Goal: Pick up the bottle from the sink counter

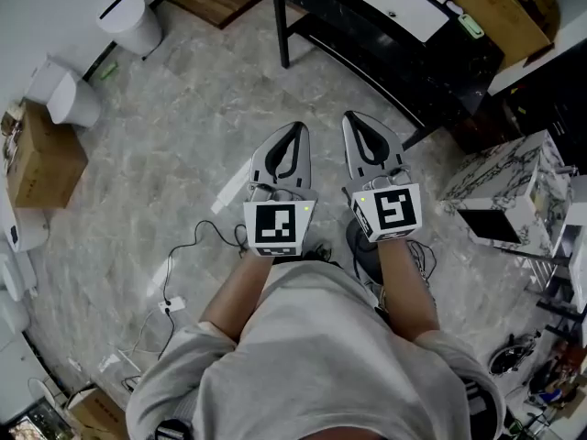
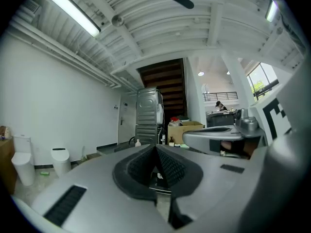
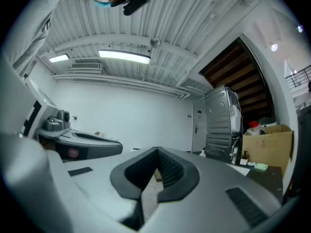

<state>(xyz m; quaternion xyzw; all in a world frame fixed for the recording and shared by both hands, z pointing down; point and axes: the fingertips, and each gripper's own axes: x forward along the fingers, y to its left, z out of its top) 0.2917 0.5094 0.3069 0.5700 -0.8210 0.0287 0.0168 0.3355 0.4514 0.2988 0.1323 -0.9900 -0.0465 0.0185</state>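
In the head view my left gripper [image 1: 295,128] and right gripper [image 1: 353,117] are held side by side, level, over the marble floor. Both are shut, their tips meet and nothing is between them. They point toward a black counter with a white top [image 1: 390,7] at the far side. In the left gripper view, past the shut left gripper [image 2: 155,147], a small white bottle [image 2: 137,142] and a small brown bottle [image 2: 171,141] stand far off on a dark surface. The right gripper view shows the shut right gripper [image 3: 156,151] and a tiny white bottle [image 3: 204,152] in the distance.
White toilets [image 1: 133,21] and a cardboard box [image 1: 41,159] line the left side. A marble-patterned cabinet [image 1: 509,191] stands at the right. A white cable [image 1: 170,282] lies on the floor near my feet. A tall metal unit [image 2: 148,113] and a cardboard box [image 2: 187,130] stand behind the bottles.
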